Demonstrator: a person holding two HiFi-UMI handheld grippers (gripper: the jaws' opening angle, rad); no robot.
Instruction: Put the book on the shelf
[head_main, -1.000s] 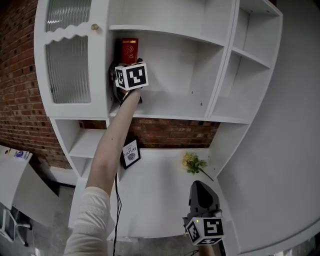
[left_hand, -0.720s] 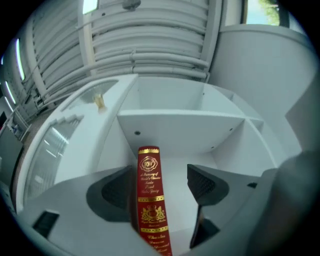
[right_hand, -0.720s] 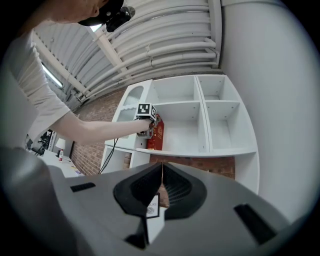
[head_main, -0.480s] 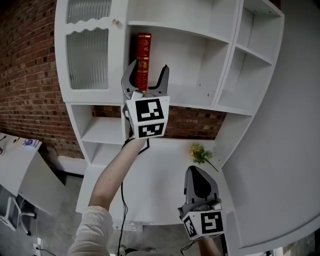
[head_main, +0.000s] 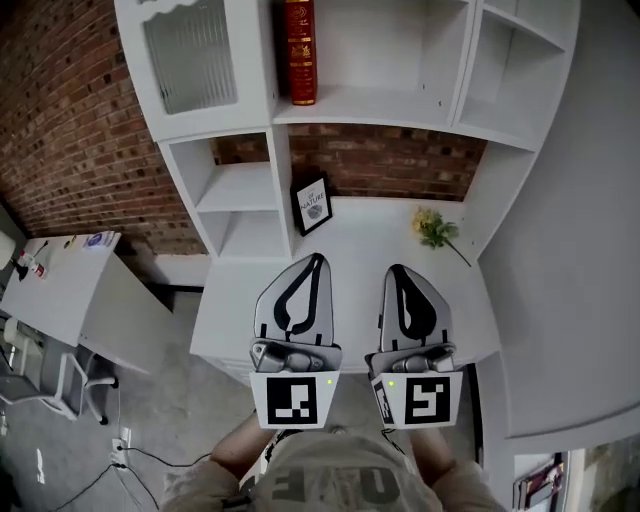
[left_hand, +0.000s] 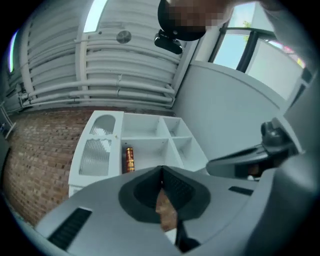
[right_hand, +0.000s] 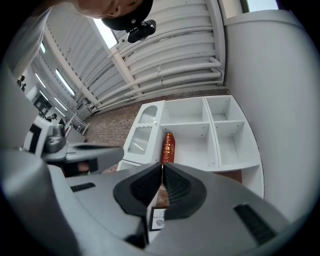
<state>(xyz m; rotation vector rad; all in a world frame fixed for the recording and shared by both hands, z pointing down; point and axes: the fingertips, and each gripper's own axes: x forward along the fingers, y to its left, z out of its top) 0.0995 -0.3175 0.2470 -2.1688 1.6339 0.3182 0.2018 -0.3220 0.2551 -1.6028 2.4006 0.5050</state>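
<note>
The book (head_main: 300, 50) stands upright at the left end of a shelf (head_main: 400, 105) compartment, against its side wall. Its top is cut off by the head view's upper edge. Both grippers hang over the desk's (head_main: 355, 250) front edge, well apart from the book. The left gripper (head_main: 317, 259) is closing tip to tip and the right gripper (head_main: 397, 269) is pressed together, both empty. Lettering on the frame (head_main: 313, 203) is too small to read.

Red hardback book (head_main: 300, 50): glossy cover, gilt bands on the spine.
White shelf unit (head_main: 372, 104): smooth, matt painted finish.
Cabinet door pane (head_main: 192, 62): ribbed translucent glass.
Red-brown brick wall (head_main: 70, 130): rough, matt.
Right hand-held gripper (head_main: 395, 270): matt grey plastic, with black ridged pads (right_hand: 179, 189).
White worktop (head_main: 350, 262): smooth, slight sheen.
</note>
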